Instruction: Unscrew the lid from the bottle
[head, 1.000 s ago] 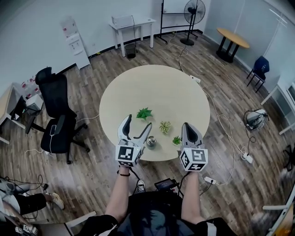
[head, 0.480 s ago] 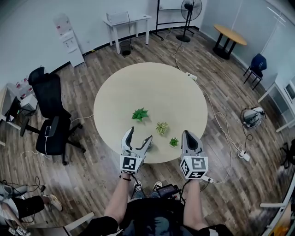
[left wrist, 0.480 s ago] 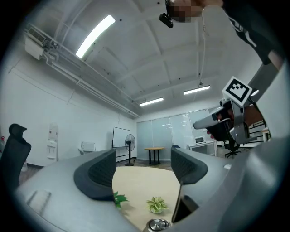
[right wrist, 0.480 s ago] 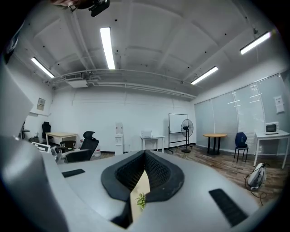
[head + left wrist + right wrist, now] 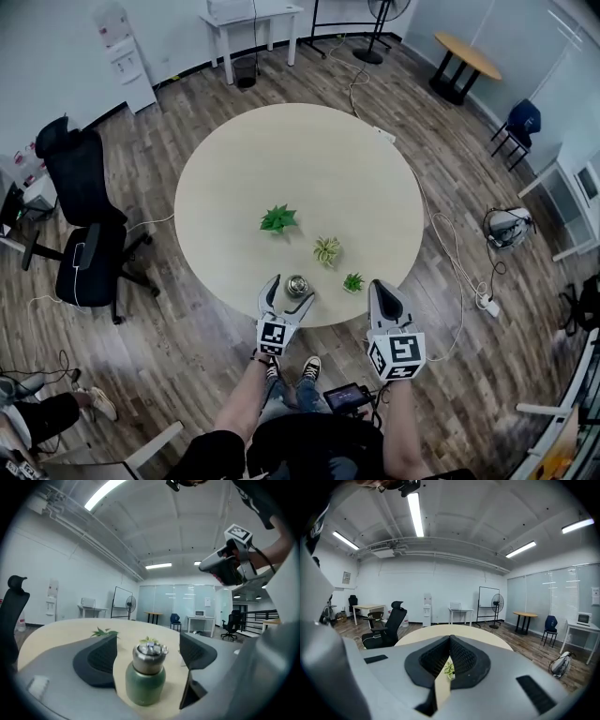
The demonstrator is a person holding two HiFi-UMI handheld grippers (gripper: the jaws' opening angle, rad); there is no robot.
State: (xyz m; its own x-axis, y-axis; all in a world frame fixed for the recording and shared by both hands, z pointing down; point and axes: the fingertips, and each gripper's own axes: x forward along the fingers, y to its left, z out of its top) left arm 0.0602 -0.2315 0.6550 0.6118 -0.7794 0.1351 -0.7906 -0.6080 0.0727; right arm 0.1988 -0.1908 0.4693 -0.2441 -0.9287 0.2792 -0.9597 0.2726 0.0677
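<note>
My left gripper [image 5: 291, 288] sits at the near edge of the round table [image 5: 281, 159] with its jaws spread wide; they have just been opening further, and the bottle [image 5: 144, 684] stands upright between them. In the left gripper view I can see bare table on both sides of the bottle, so neither pad is touching it, and the left pad looks a little closer to it than the right one. The bottle has a green body and a steel lid [image 5: 149, 652], which is on. From the head view the bottle [image 5: 297, 285] is close to the table's near rim, on my side of the three small plants. The nearest of them, the little green plant [image 5: 353, 281], is just to the bottle's right. The pale striped plant [image 5: 327, 249] is a bit further in, and the leafy plant [image 5: 277, 219] is nearer the middle of the table. My right gripper [image 5: 382, 286] is over the table edge to the right of the bottle and well apart from it, close beside the little green plant. Its jaws are pressed together with nothing held, and in the right gripper view [image 5: 449, 656] only a scrap of plant shows beyond the slit between the pads. A black office chair [image 5: 80, 234] stands on the wooden floor off to the left of the table.
</note>
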